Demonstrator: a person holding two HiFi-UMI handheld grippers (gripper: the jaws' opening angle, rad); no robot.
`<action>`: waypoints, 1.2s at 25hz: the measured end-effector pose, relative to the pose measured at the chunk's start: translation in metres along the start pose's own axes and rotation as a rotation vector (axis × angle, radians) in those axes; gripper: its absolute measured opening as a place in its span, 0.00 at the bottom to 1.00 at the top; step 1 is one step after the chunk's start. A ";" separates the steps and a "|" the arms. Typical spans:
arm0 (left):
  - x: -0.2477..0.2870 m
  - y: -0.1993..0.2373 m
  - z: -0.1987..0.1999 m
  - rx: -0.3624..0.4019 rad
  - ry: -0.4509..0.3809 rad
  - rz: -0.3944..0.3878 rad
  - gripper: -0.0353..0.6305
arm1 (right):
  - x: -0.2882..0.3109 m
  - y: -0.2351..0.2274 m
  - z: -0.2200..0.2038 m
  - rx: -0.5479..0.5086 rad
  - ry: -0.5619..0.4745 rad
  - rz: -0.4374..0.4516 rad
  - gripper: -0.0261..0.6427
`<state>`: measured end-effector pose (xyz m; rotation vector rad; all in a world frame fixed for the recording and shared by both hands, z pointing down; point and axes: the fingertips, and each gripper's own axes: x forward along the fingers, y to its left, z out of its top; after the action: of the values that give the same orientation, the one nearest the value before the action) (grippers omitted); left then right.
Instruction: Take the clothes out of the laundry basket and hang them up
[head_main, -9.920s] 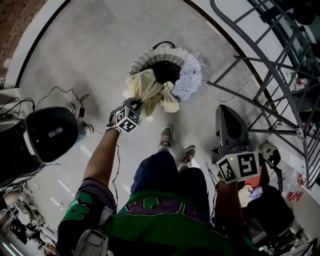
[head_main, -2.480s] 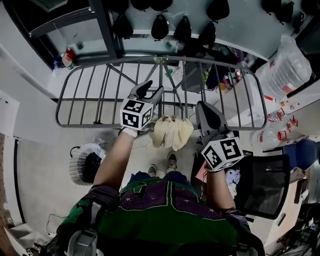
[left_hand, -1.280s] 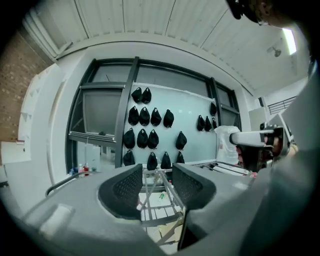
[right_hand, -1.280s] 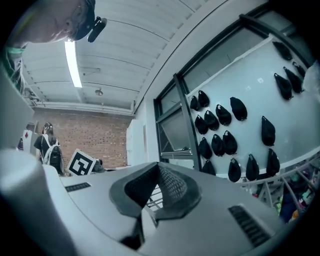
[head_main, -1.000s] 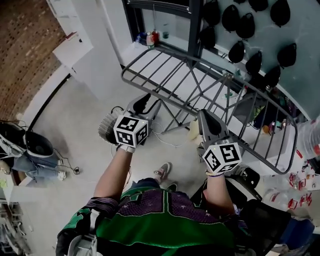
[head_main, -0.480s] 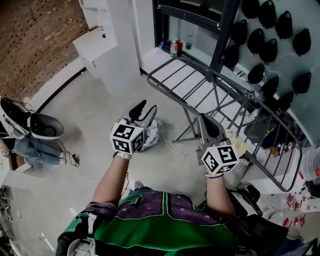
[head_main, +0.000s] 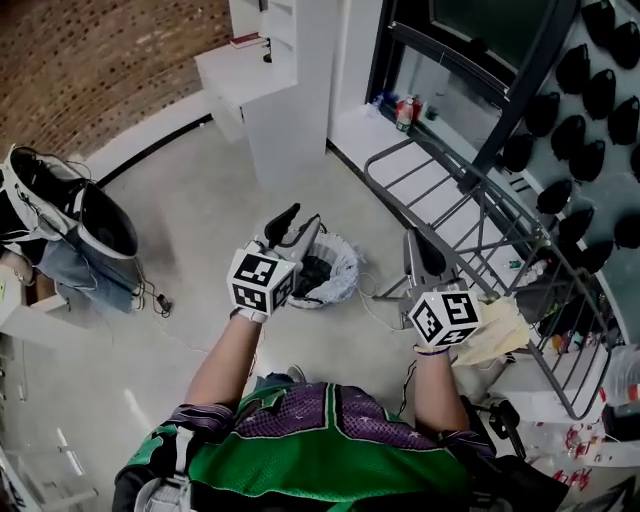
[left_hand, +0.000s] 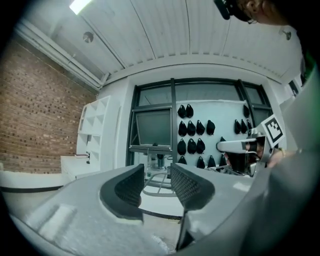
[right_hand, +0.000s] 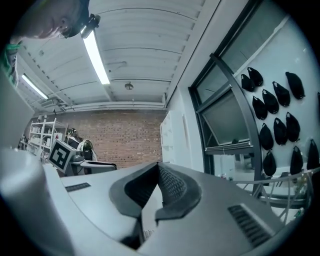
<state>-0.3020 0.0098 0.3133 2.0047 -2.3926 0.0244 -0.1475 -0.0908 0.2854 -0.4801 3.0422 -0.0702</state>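
As the left gripper (head_main: 298, 222) is swung back toward the laundry basket (head_main: 325, 243), its parted jaws have just been narrowed on nothing. The right gripper (head_main: 416, 242) is kept clenched and empty. The yellow garment (head_main: 495, 330) is now left draped on the drying rack (head_main: 470, 185), so the pale clothes in the basket are judged next. A bare grey floor (head_main: 180, 210) is seen, with a brick wall (head_main: 90, 60) at the left.

Laundry basket (head_main: 340, 247) left of drying rack (head_main: 478, 188)

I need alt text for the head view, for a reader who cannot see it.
A person seen from above holds two tools over a concrete floor: the left tool, empty, jaws apart though just closing slightly, near a white laundry basket; the right tool shut. A yellow garment hangs on the grey drying rack.
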 end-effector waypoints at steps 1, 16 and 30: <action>-0.005 0.012 -0.002 0.002 -0.001 0.011 0.30 | 0.009 0.009 -0.003 -0.003 0.005 0.006 0.04; -0.048 0.106 -0.015 -0.016 -0.047 0.089 0.08 | 0.065 0.072 -0.028 -0.035 0.056 0.000 0.04; -0.025 0.110 -0.029 -0.039 -0.008 0.083 0.08 | 0.097 0.054 -0.048 -0.052 0.100 0.035 0.36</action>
<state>-0.4062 0.0541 0.3413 1.8921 -2.4597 -0.0284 -0.2597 -0.0677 0.3252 -0.4395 3.1557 -0.0140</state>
